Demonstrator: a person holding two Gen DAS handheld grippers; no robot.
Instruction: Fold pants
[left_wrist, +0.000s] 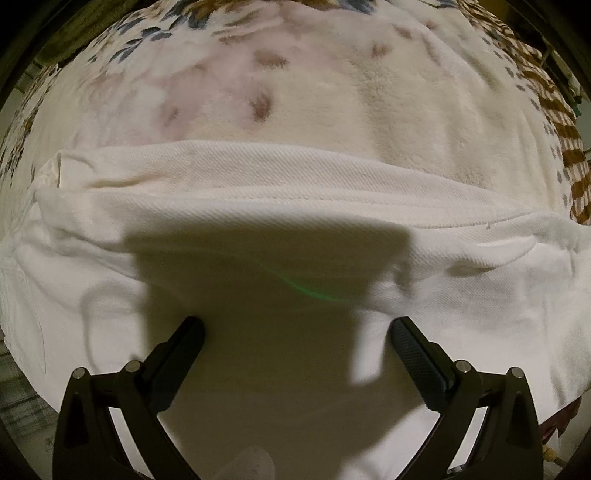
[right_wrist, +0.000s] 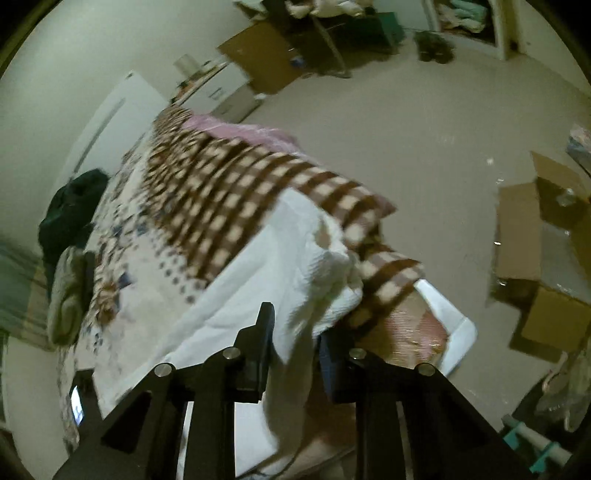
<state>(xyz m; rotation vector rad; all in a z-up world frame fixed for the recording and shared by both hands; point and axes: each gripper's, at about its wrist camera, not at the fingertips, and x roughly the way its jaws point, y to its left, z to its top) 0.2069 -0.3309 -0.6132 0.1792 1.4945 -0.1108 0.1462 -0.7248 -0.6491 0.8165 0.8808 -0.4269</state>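
White pants (left_wrist: 258, 206) lie across a floral blanket (left_wrist: 295, 92) on a bed, with a folded layer running across the middle of the left wrist view. My left gripper (left_wrist: 297, 328) is open just above the pants, its fingers spread wide with nothing between them. In the right wrist view my right gripper (right_wrist: 295, 328) is shut on a bunch of the white pants (right_wrist: 280, 258) and holds the cloth lifted at the bed's edge. The fabric drapes between its fingers and hides the right fingertip.
A brown checked blanket (right_wrist: 229, 199) covers the bed's far side, with a pink cover (right_wrist: 236, 129) beyond. Dark clothing (right_wrist: 74, 206) lies at the bed's left. Cardboard boxes (right_wrist: 546, 258) sit on the beige floor at right. A white bin edge (right_wrist: 454, 325) is below the bed.
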